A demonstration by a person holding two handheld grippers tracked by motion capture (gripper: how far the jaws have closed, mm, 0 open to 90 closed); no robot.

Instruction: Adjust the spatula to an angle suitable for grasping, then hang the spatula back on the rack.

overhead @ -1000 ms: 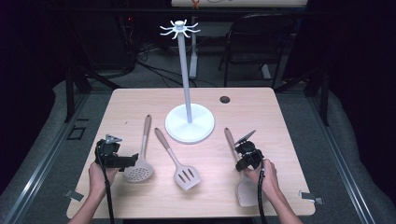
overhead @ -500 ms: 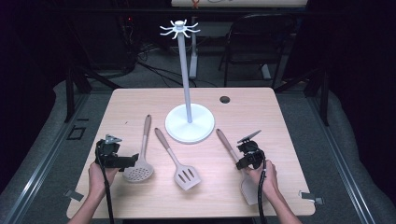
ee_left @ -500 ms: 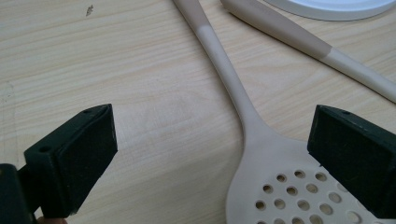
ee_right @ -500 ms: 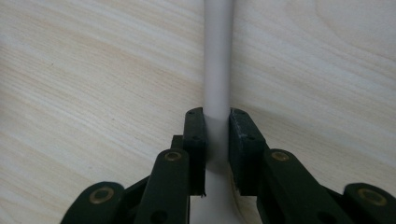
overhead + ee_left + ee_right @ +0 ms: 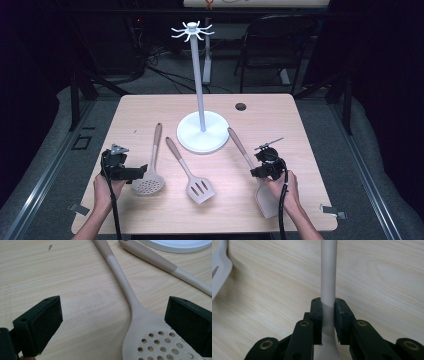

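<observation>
a: where's the right gripper (image 5: 266, 167) just now?

b: low over the near right part of the table (image 5: 150, 107); its jaws have just been closing, and in the right gripper view the two pads (image 5: 316, 315) press on the neck of the solid spatula (image 5: 267, 200) from either side, so it's clamped on that

a: and how does the spatula lie?

b: the blade sits near the front edge, partly under the person's right hand (image 5: 282, 185); the handle runs up and away to the left, its brown tip ending just beside the white base of the utensil stand (image 5: 202, 132); i can't tell whether tip and base touch

a: the left gripper (image 5: 122, 170)?

b: jaws wide apart, nothing pinched; in the left gripper view the bare table and the edge of the perforated skimmer (image 5: 160, 340) lie between them; the skimmer's round head rests just right of that gripper in the high view, handle pointing away from the person

a: anything between the two?

b: the slotted turner (image 5: 192, 175) lies flat mid-table, head nearest the person, its handle angled up-left toward the skimmer's handle; apart from it
</observation>
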